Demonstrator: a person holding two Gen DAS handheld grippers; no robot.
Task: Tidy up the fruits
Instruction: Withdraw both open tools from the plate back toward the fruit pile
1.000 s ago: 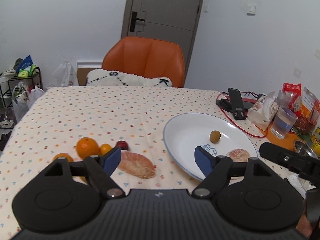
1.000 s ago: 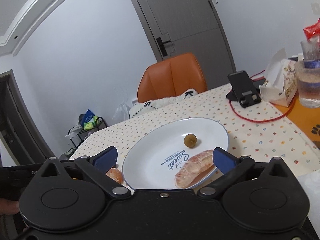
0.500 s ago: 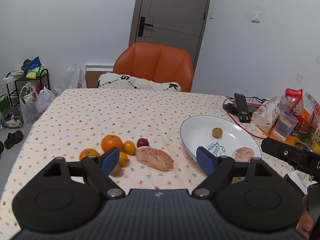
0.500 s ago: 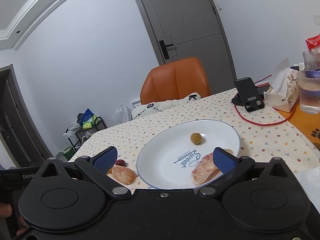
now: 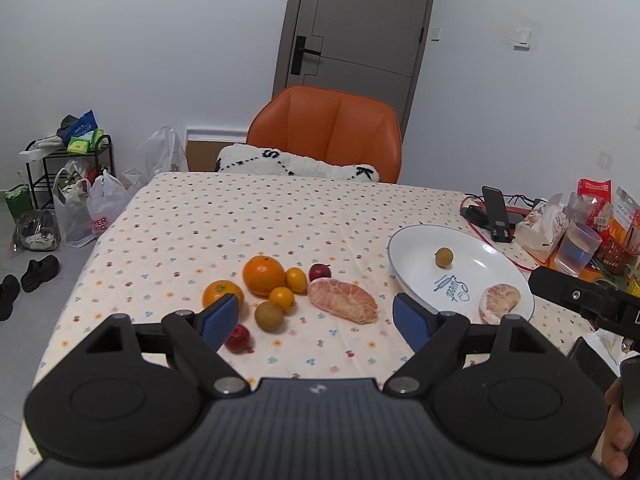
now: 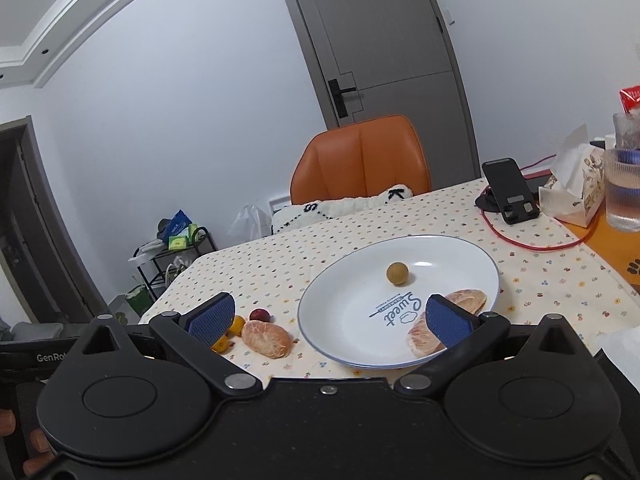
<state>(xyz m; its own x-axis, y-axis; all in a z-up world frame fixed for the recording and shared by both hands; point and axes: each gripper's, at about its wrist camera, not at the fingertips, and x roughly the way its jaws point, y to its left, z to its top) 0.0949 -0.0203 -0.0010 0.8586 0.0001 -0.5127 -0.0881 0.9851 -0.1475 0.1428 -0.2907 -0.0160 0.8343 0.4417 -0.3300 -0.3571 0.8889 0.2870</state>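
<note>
A white plate (image 5: 412,240) (image 6: 344,304) on the dotted tablecloth holds a small brown round fruit (image 5: 444,257) (image 6: 397,272) and a peeled pomelo piece (image 5: 500,302) (image 6: 466,299). Left of the plate lie another peeled pomelo piece (image 5: 343,300) (image 6: 266,338), a large orange (image 5: 264,275), a second orange (image 5: 222,293), small yellow-orange fruits (image 5: 296,279), a tan round fruit (image 5: 269,315) and two small red fruits (image 5: 320,270). My left gripper (image 5: 316,322) hangs open above the near table edge, holding nothing. My right gripper (image 6: 328,320) is open and empty before the plate.
An orange chair (image 5: 328,136) with a white cushion (image 5: 296,166) stands at the far edge. At the right sit a phone stand (image 5: 496,218), a red cable (image 6: 528,242), a tissue pack (image 6: 570,196), a glass of water (image 6: 624,190) and snack packets (image 5: 608,216).
Both grippers have pulled back and up from the table, so more of the fruit cluster and plate shows. Both stay open; no fruit has moved.
</note>
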